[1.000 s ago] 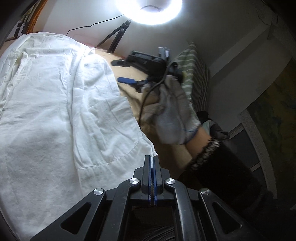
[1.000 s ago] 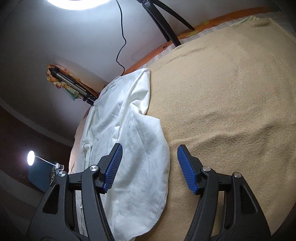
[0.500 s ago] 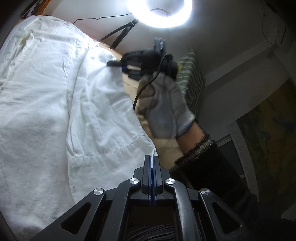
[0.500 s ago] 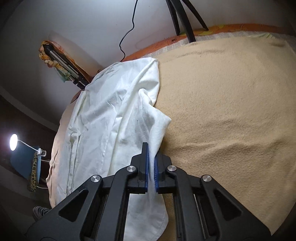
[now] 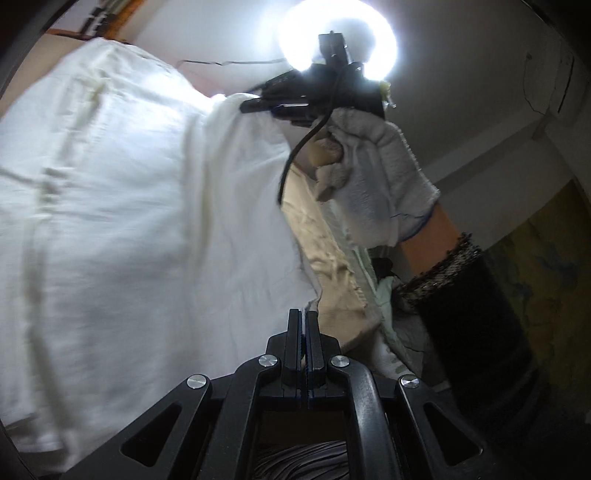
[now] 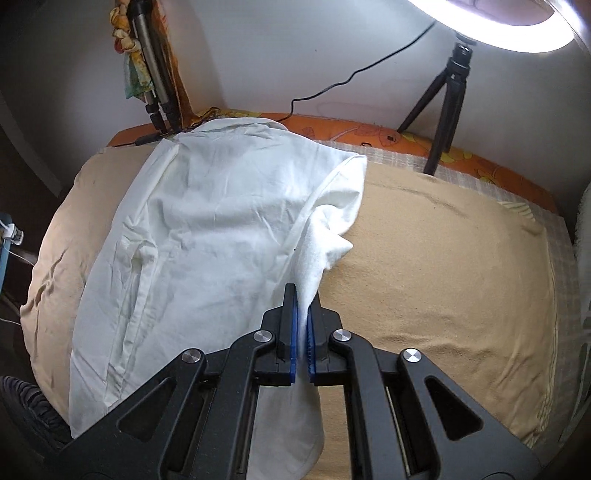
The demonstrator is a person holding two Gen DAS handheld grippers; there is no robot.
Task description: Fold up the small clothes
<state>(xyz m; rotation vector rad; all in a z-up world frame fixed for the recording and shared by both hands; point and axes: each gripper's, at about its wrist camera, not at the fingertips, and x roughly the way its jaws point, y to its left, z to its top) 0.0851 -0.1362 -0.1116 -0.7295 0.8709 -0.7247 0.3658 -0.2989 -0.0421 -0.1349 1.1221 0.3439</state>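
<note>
A white shirt [image 6: 207, 229] lay spread over the left half of a bed covered by a tan blanket [image 6: 443, 266], with its collar end toward the far wall. The right gripper [image 6: 302, 306] had its blue-padded jaws pressed together on a fold of the shirt's right edge, and the cloth rose from the blanket in a taut peak up into the jaws. More of the shirt hung down below the gripper.

Seen from the left wrist, the left gripper [image 5: 303, 325] had its jaws pressed flat together at the shirt's near hem; whether any cloth was caught between them could not be told. Beyond it, a hand in a pale knitted glove [image 5: 373, 177] held the right gripper, which pinched the raised fabric, with a dark sleeve [image 5: 476, 317] below the wrist. This view was blurred.

Along the far side of the bed ran an orange patterned edge [image 6: 369, 129]. A black tripod [image 6: 447, 103] stood there under a bright ring light [image 6: 517, 33], and a black cable [image 6: 354, 77] trailed down the wall. A second folded stand [image 6: 155, 85] leaned in the left corner, beside colourful cloth. The right half of the blanket was bare.
</note>
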